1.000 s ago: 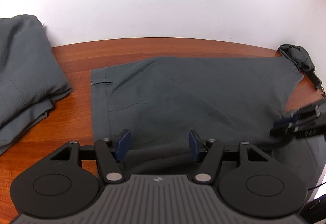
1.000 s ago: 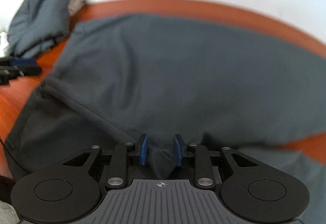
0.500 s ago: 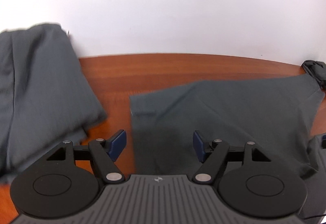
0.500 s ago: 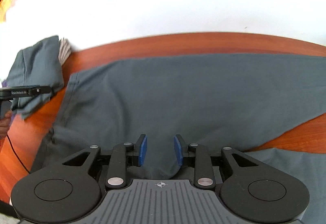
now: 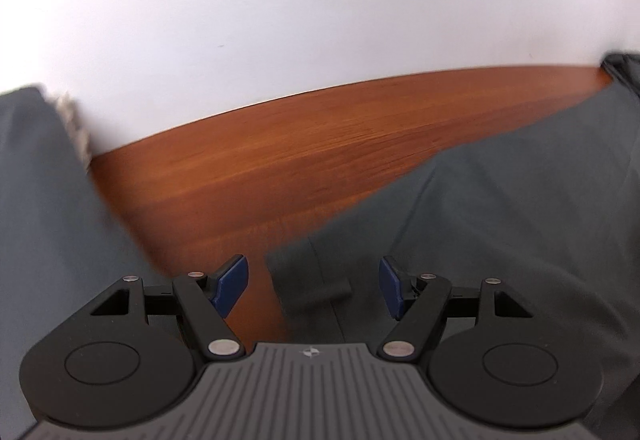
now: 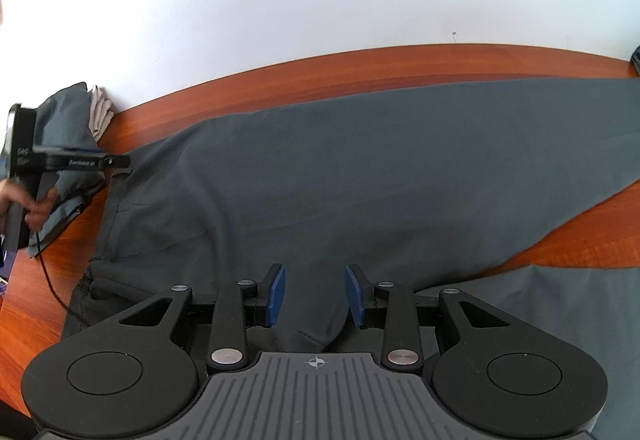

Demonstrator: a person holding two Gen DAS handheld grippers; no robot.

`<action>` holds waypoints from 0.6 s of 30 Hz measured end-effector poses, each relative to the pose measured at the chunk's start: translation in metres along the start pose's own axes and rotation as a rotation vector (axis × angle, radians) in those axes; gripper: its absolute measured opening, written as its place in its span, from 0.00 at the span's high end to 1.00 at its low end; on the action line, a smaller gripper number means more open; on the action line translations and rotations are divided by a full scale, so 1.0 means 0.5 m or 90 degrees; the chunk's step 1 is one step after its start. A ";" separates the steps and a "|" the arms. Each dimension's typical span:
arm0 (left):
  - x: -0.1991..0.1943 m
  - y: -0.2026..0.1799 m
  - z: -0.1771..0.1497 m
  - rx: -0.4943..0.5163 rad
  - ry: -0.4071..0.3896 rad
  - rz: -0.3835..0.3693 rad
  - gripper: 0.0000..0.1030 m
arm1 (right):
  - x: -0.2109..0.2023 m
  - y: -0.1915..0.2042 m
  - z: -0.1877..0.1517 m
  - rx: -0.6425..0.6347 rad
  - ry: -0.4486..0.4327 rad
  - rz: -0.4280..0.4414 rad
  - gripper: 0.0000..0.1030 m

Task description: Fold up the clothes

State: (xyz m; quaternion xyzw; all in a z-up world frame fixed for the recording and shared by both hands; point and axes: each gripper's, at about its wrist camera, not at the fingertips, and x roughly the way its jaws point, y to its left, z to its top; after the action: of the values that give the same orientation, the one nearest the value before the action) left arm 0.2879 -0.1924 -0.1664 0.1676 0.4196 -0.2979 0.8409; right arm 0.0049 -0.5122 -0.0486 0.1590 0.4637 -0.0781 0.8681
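While smooth grey trousers (image 6: pixel 360 168) drape the glossy wooden table (image 5: pixel 304 160), both grippers gape, pads clear of cloth

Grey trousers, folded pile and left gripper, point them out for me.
grey trousers (image 6: pixel 360 168): right wrist view, middle of the spread cloth.
folded pile (image 6: pixel 68 120): right wrist view, its top fold.
left gripper (image 5: pixel 313 286): left wrist view, between its open fingertips.

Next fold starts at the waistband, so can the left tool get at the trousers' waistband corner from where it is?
Probably yes. The left tool is open and the waistband corner of the grey trousers lies between its fingers on the wooden table, nothing covering it. The folded grey pile sits off to one side.
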 end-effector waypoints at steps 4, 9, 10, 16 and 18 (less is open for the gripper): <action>0.043 0.011 0.030 0.042 0.025 -0.033 0.26 | 0.003 -0.004 0.001 0.008 0.004 -0.003 0.64; 0.090 0.024 0.051 0.090 0.059 -0.075 0.29 | 0.018 -0.003 0.011 0.010 0.012 -0.009 0.64; 0.096 0.025 0.052 0.096 0.066 -0.082 0.33 | 0.020 -0.003 0.013 0.009 0.014 -0.011 0.64; 0.118 0.019 0.039 0.113 0.083 -0.104 0.65 | 0.011 -0.005 0.037 -0.001 0.007 -0.023 0.64; 0.110 0.013 0.032 0.107 0.072 -0.093 0.83 | 0.007 -0.009 0.044 -0.004 0.002 -0.028 0.64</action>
State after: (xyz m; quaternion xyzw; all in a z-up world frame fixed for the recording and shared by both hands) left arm 0.3276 -0.2157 -0.2013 0.2231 0.4510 -0.3827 0.7749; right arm 0.0227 -0.5242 -0.0411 0.1461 0.4685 -0.0956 0.8661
